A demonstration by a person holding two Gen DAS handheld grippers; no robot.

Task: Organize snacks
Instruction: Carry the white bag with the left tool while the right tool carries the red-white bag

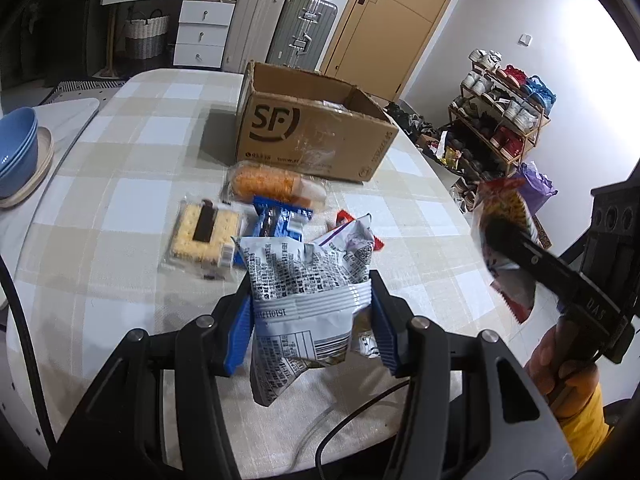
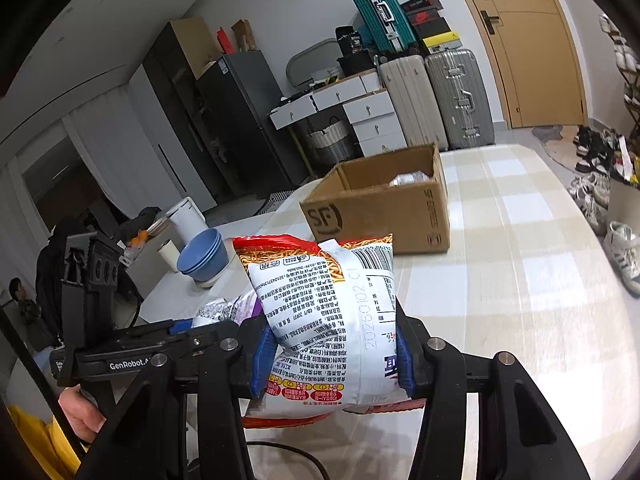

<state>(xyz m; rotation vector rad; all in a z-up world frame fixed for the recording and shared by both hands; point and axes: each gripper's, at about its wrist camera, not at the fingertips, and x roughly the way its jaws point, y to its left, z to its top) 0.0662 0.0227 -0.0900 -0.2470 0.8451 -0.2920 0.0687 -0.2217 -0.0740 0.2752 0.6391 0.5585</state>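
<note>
My left gripper [image 1: 310, 312] is shut on a silver snack bag [image 1: 304, 280] with black print, held above the checked tablecloth. My right gripper [image 2: 332, 354] is shut on a red and white noodle snack bag [image 2: 328, 320]; it shows at the right of the left wrist view [image 1: 504, 236]. An open SF cardboard box [image 1: 312, 136] stands at the table's far side, also in the right wrist view [image 2: 380, 208], with some packets inside. On the table lie a cracker pack [image 1: 204, 236], an orange snack pack [image 1: 268, 184] and a blue wrapper [image 1: 280, 216].
Stacked blue bowls [image 1: 16, 152] sit on a side table at the left, also seen in the right wrist view [image 2: 202, 256]. A shoe rack [image 1: 504, 112] stands past the table's right edge. Suitcases and drawers line the back wall. A cable lies near the table's front.
</note>
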